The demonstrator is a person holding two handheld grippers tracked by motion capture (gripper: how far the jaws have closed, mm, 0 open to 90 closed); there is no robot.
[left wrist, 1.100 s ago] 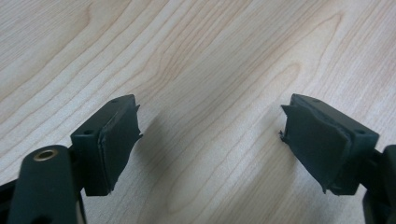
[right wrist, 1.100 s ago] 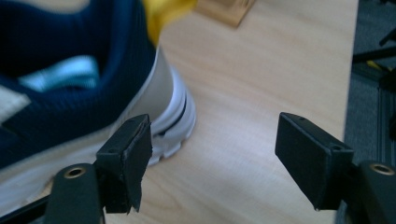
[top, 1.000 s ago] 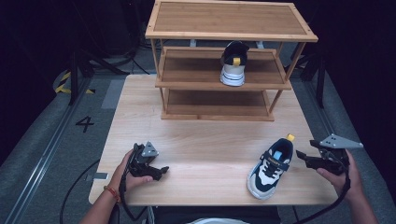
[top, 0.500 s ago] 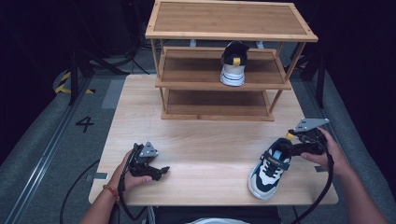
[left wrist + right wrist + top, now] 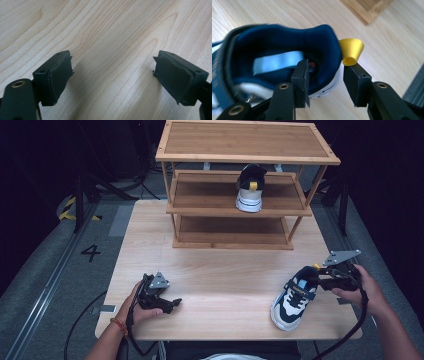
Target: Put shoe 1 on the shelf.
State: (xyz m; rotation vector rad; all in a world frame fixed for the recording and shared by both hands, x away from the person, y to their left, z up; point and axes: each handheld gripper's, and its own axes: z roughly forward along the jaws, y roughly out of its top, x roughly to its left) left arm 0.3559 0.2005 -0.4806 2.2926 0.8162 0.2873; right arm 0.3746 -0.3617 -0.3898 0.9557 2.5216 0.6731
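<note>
We saw right hand-held gripper [image 5: 324, 82] just closing — clamped on sneaker [image 5: 292, 296] heel | left hand-held gripper [image 5: 112, 80] apart over worktop [image 5: 225, 275].

Right tool [image 5: 314, 281] reached sneaker [image 5: 294, 297], jaws closing on heel
</note>
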